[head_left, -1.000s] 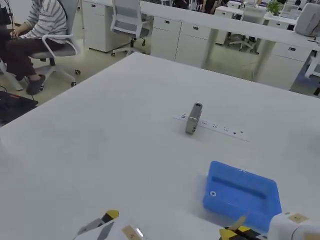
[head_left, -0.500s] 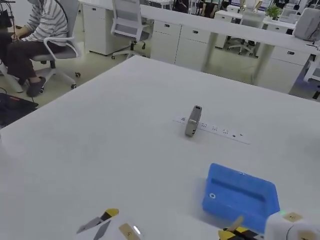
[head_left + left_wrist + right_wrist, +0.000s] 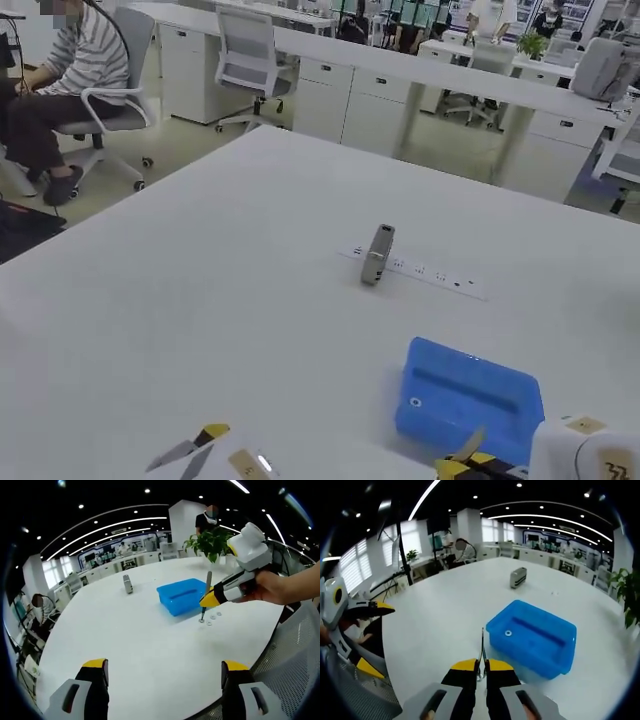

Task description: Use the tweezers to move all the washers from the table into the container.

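A: Where is the right hand-held gripper (image 3: 481,666)?
B: At the bottom, its yellow-tipped jaws pinched on the tweezers (image 3: 482,647), whose thin tips point up toward the blue container (image 3: 545,660).
A: Anything in the container?
B: One washer (image 3: 508,633), lying near its left end.
A: And around it?
B: The container sits on the white surface (image 3: 440,605), and a small grey box (image 3: 518,577) stands farther back. The left hand-held gripper (image 3: 374,638) comes in at the left edge, jaws spread wide. A plant (image 3: 626,592) is at the right edge.
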